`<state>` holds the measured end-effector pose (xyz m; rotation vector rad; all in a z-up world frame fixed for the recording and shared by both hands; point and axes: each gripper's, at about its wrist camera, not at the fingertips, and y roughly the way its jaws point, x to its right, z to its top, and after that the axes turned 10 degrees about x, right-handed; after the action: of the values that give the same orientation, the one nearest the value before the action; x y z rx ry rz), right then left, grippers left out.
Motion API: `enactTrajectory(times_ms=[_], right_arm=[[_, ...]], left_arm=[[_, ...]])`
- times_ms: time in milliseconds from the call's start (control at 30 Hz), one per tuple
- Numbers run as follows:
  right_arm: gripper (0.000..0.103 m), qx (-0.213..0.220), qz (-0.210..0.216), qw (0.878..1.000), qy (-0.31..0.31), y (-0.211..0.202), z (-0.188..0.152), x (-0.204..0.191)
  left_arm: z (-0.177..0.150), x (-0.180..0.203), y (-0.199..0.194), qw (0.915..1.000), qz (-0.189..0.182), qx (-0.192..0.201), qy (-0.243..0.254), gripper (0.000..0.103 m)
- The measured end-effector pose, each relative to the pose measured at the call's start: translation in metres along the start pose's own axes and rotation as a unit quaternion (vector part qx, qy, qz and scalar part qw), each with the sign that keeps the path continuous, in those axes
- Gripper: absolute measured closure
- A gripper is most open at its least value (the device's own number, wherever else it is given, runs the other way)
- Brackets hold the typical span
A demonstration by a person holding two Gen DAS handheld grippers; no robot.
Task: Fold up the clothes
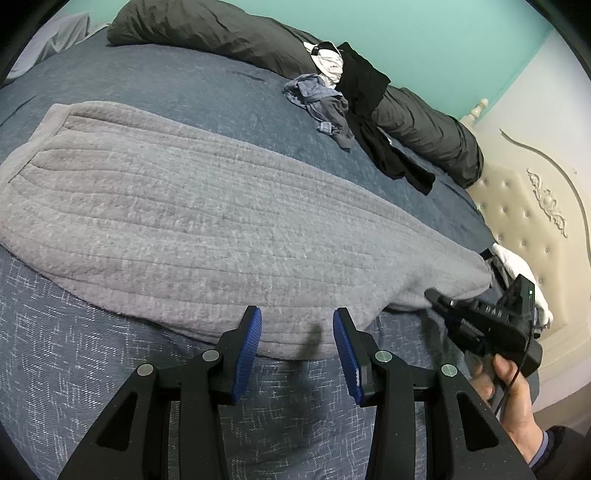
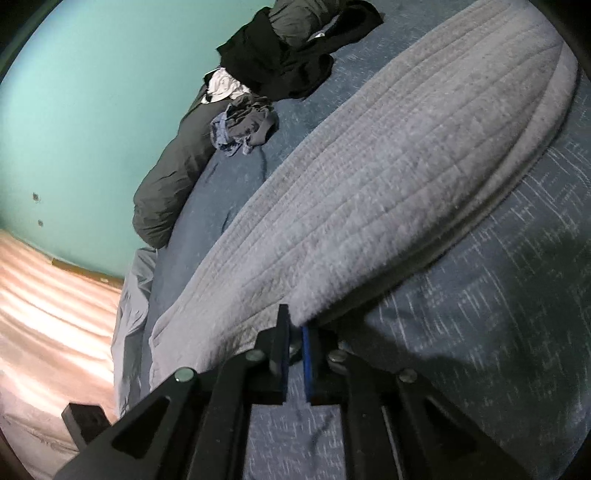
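Observation:
A grey ribbed fleece garment (image 1: 221,221) lies spread flat across the blue bed cover (image 1: 166,77). My left gripper (image 1: 297,314) hovers over its near edge, blue pads wide apart with nothing between them. My right gripper (image 1: 430,295), held by a hand (image 1: 513,387), meets the garment's right-hand end. In the right wrist view the right gripper (image 2: 293,321) has its jaws nearly together, and the tip of the grey garment (image 2: 388,203) is pinched between them, low over the patterned blue cover (image 2: 480,332).
A dark green rolled duvet (image 1: 240,33) runs along the bed's far side by the teal wall. On it and beside it lie a black garment (image 1: 365,85), a crumpled blue-grey garment (image 1: 321,103) and a white item (image 1: 328,62). A cream tufted headboard (image 1: 535,206) stands at the right.

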<state>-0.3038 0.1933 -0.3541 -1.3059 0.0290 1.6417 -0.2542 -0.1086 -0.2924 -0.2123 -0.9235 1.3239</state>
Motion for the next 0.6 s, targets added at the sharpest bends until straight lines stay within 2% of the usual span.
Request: enactTrajectory(times_ms=[167, 400, 600], right_arm=[[0.099, -0.028, -0.028, 0.999, 0.004, 0.002, -0.011, 0.017], [0.099, -0.047, -0.043, 0.998, -0.017, 0.001, -0.005, 0.005], [0.098, -0.07, -0.047, 0.995, -0.06, 0.001, 0.009, -0.012]], left_arm=[[-0.002, 0.012, 0.01, 0.9998, -0.004, -0.008, 0.018, 0.059], [-0.002, 0.009, 0.015, 0.9998, -0.001, -0.012, 0.014, 0.059], [0.004, -0.006, 0.008, 1.0, 0.005, -0.003, 0.0, 0.059]])
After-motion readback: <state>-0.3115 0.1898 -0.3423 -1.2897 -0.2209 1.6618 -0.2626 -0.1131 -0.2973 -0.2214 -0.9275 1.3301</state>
